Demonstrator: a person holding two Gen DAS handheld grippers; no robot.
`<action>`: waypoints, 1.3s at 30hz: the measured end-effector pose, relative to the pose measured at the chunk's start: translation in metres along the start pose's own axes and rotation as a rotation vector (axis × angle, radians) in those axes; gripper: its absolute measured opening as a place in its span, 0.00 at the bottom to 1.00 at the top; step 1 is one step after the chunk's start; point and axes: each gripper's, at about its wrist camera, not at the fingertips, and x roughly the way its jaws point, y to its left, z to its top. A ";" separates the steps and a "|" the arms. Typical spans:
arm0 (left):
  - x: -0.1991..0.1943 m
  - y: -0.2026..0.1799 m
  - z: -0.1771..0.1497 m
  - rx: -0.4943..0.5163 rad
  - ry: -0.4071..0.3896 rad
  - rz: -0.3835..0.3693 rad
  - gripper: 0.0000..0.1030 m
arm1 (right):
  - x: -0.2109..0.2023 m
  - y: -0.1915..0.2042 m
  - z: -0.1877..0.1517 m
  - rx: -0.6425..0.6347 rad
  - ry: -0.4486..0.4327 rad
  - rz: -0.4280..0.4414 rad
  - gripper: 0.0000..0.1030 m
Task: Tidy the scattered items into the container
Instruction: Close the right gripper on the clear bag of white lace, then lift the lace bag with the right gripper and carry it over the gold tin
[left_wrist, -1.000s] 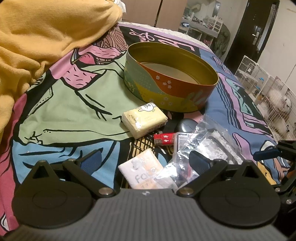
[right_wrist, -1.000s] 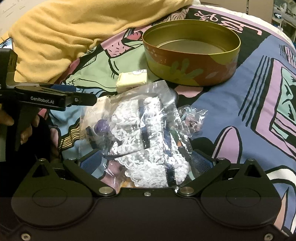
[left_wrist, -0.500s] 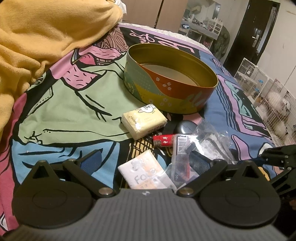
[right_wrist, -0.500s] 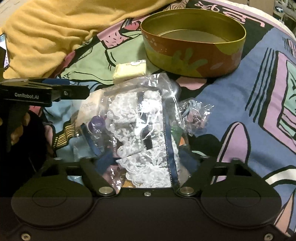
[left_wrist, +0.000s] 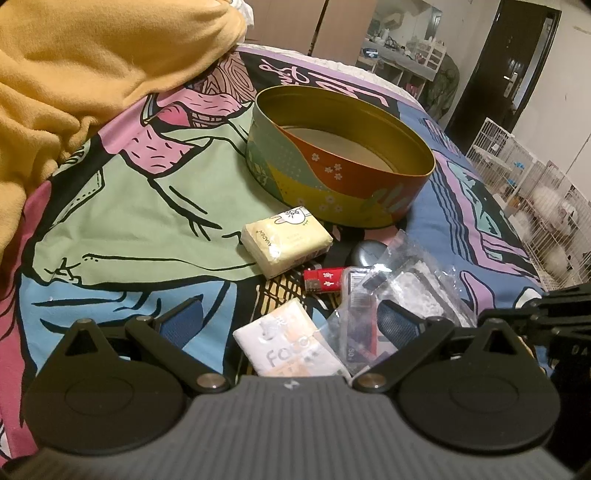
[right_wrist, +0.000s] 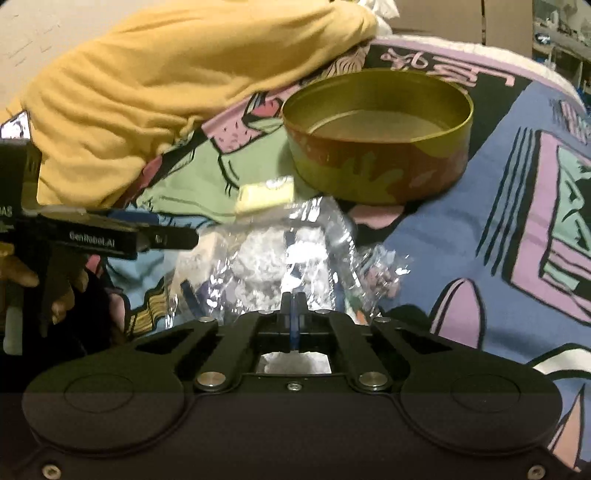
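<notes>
A round, empty tin (left_wrist: 343, 192) (right_wrist: 373, 177) stands on the patterned bedspread. In front of it lie a yellow tissue pack (left_wrist: 286, 240) (right_wrist: 264, 194), a red lighter (left_wrist: 325, 278), a dark round case (left_wrist: 364, 253) and a white tissue pack (left_wrist: 291, 347). My left gripper (left_wrist: 290, 323) hovers open over the white pack without touching it. A clear bag of white lace (right_wrist: 273, 258) (left_wrist: 410, 284) lies crumpled to the right of the lighter. My right gripper (right_wrist: 293, 306) is shut on the bag's near edge, its fingers pressed together.
A yellow blanket (left_wrist: 92, 74) (right_wrist: 166, 74) is heaped at the back left, close to the tin. A second small clear packet (right_wrist: 380, 271) lies right of the lace bag. White wire cages (left_wrist: 535, 192) stand beyond the bed's right edge. A hand (right_wrist: 22, 273) holds the left gripper.
My right gripper's jaws went from wide open to shut on the lace bag, which crumpled and lifted slightly. The left gripper stayed still and open.
</notes>
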 end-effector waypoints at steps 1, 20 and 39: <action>0.000 0.000 0.000 -0.002 -0.001 -0.001 1.00 | -0.003 -0.002 0.002 0.010 -0.005 -0.007 0.01; -0.002 0.005 0.001 -0.030 -0.009 -0.006 1.00 | 0.014 0.026 0.008 -0.087 0.105 -0.061 1.00; -0.002 0.007 0.001 -0.044 -0.015 -0.023 1.00 | 0.021 0.004 0.021 -0.033 0.133 -0.036 0.17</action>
